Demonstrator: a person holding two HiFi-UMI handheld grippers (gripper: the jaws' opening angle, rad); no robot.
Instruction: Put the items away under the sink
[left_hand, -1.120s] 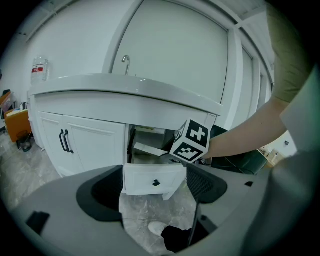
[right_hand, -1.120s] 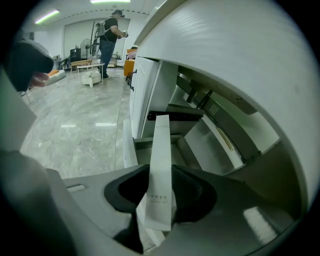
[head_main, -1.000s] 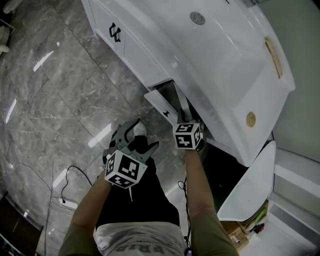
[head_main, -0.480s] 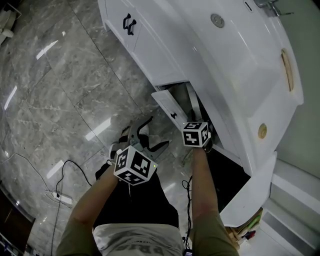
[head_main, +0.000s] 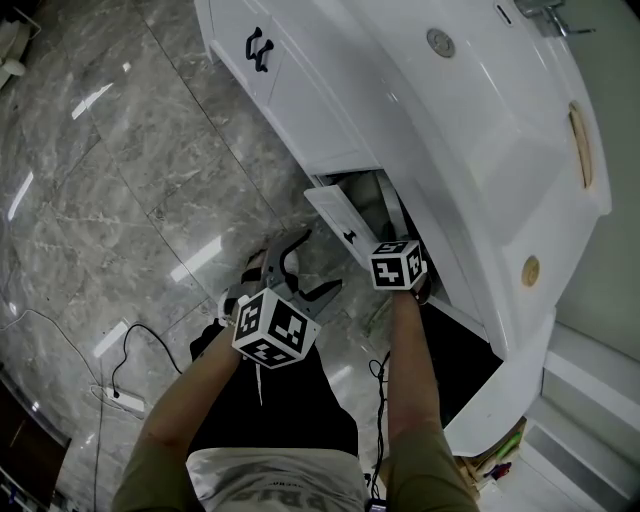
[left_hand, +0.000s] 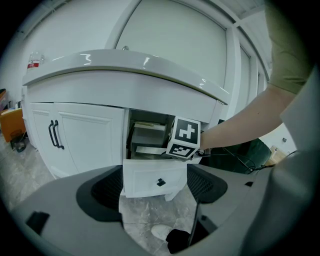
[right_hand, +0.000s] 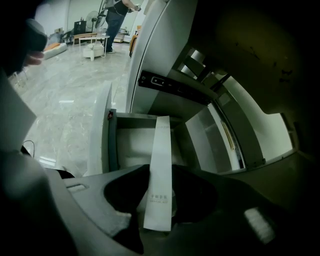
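The right tool (right_hand: 159, 199) is pinching the near end of a long, flat white box (right_hand: 161, 165). The box's long axis runs straight out ahead of the tool, and its far end hangs over the open drawer (right_hand: 131, 145) under the sink. The drawer lies directly ahead of and below this tool, so the coming move looks like a short push forward and down along the box's own length, keeping the box in line with the drawer's inside. The box is narrow and pale, with a small line of print near the gripped end that is too small to read. It looks light and stiff, like thin card. In the head view the right tool (head_main: 403, 262) is at the drawer's (head_main: 335, 215) mouth and clearly the nearer one. The left tool (head_main: 310, 268) stays back over the floor (head_main: 120, 180), jaws spread with nothing between them, facing the drawer front and its small dark knob (left_hand: 160, 182).
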